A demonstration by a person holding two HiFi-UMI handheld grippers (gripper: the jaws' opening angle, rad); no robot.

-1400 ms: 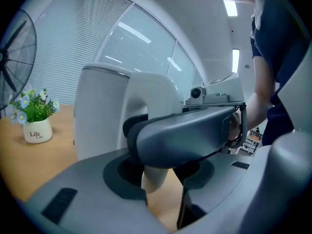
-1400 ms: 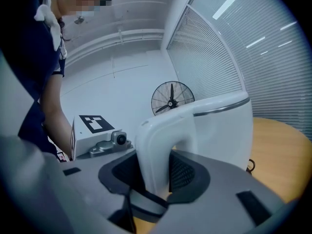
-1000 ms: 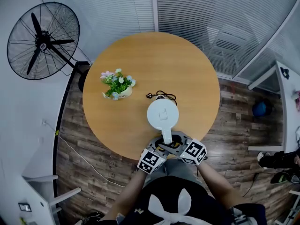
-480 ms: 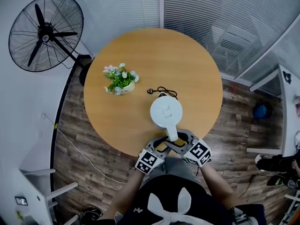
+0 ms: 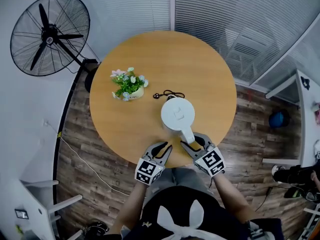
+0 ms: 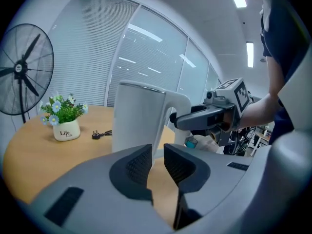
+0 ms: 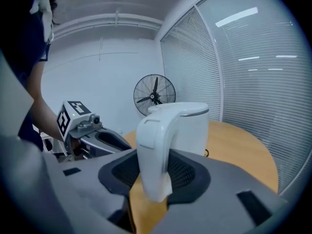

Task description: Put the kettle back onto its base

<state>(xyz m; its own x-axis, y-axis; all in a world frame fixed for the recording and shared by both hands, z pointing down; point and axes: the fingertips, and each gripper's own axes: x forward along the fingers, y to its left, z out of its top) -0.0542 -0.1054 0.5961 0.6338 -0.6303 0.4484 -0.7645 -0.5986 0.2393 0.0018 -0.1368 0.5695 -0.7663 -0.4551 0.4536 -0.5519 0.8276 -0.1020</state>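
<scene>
- The white kettle [image 5: 177,114] is standing upright on the round wooden table [image 5: 125,134], right of centre and toward the person's side. Its foot is hidden in every view, so whether a base is lying under it cannot be told.
- The kettle's handle [image 5: 187,134] is pointing back at the person and ending just short of the near rim.
- The right gripper [image 5: 192,143] is reaching in over that near rim. Its jaws have just been closing and are now clamping the handle, one pad on each side.
- The left gripper [image 5: 161,147] is hovering at the near rim, beside the handle but apart from it. Its jaws have just been closing too, with nothing between them, and a narrow gap is showing between the pads.
- The flower pot [image 5: 129,88] is sitting toward the table's left side, well apart from the kettle.
- The plug [image 5: 159,95] with its dark cord is lying just beyond the kettle, between it and the pot.
- The whole far half of the tabletop is lying bare, and so is the near-left part, leaving free room around the kettle on three sides.
- The fan [image 5: 47,34] is standing on the wooden floor [image 5: 80,149] off the far left, clear of the table's rim.
- Windows with blinds [image 5: 210,9] are running beyond the far edge.
- Counting: one table, one kettle, one flower pot, one plug with cord, one fan, two grippers, and two marker cubes [image 5: 148,170], one on each gripper.
</scene>
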